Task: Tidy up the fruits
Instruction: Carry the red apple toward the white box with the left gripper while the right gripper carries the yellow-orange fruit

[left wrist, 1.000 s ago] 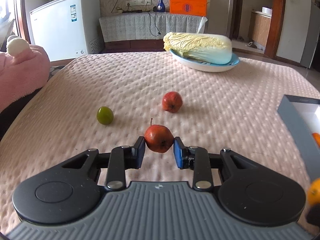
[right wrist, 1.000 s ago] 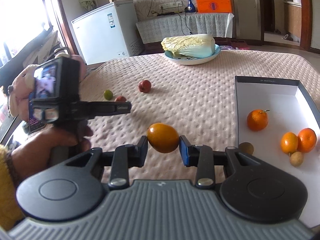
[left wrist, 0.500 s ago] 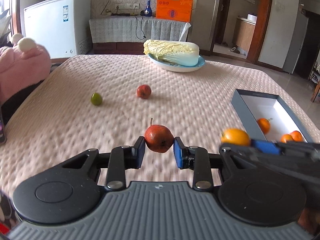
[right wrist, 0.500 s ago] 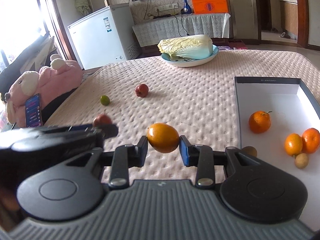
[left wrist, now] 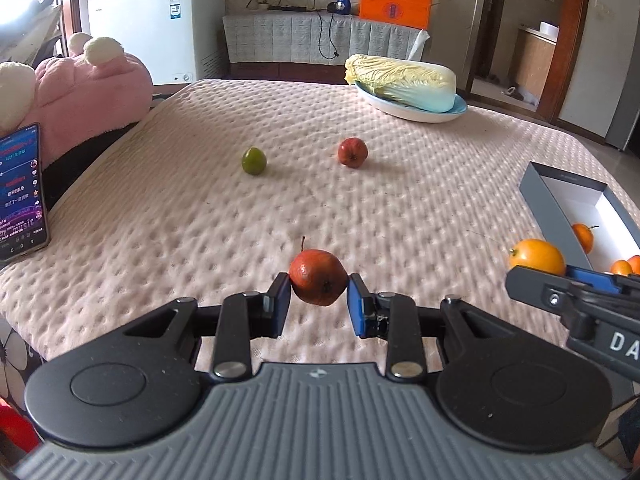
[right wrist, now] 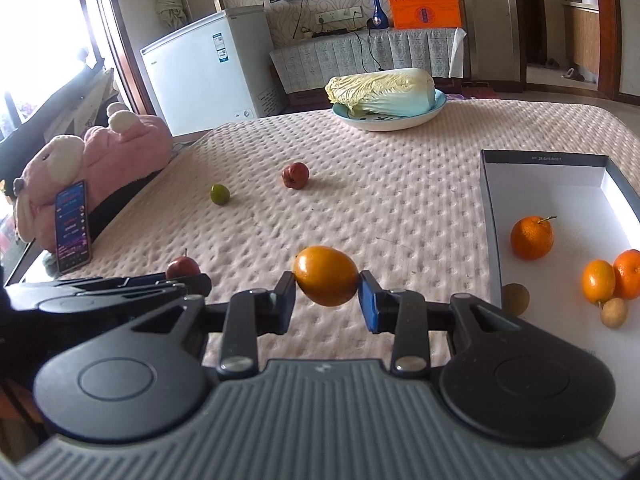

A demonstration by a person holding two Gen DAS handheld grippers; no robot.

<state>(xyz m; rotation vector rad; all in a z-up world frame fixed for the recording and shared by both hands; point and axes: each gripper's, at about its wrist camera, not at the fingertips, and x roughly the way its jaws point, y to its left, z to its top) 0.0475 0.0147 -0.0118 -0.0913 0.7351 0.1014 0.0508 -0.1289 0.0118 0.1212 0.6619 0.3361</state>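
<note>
My left gripper (left wrist: 319,304) is shut on a red apple (left wrist: 318,277) with a stem, held above the pink quilted table. My right gripper (right wrist: 327,300) is shut on an orange fruit (right wrist: 326,275); it also shows in the left wrist view (left wrist: 536,256), as does the apple in the right wrist view (right wrist: 182,267). A second red apple (left wrist: 352,152) and a green fruit (left wrist: 253,161) lie farther out. A grey box (right wrist: 492,216) at the right holds several oranges (right wrist: 531,237) and small brown fruits (right wrist: 613,312).
A plate (left wrist: 412,107) with a napa cabbage (left wrist: 401,79) sits at the far side. A pink plush toy (left wrist: 88,88) and a lit phone (left wrist: 20,192) stand at the left edge. A white freezer (left wrist: 152,32) stands beyond the table.
The left gripper has drawn back and up with the apple, so more of the table shows. The right gripper still holds the orange and has shifted slightly; both now sit side by side.
</note>
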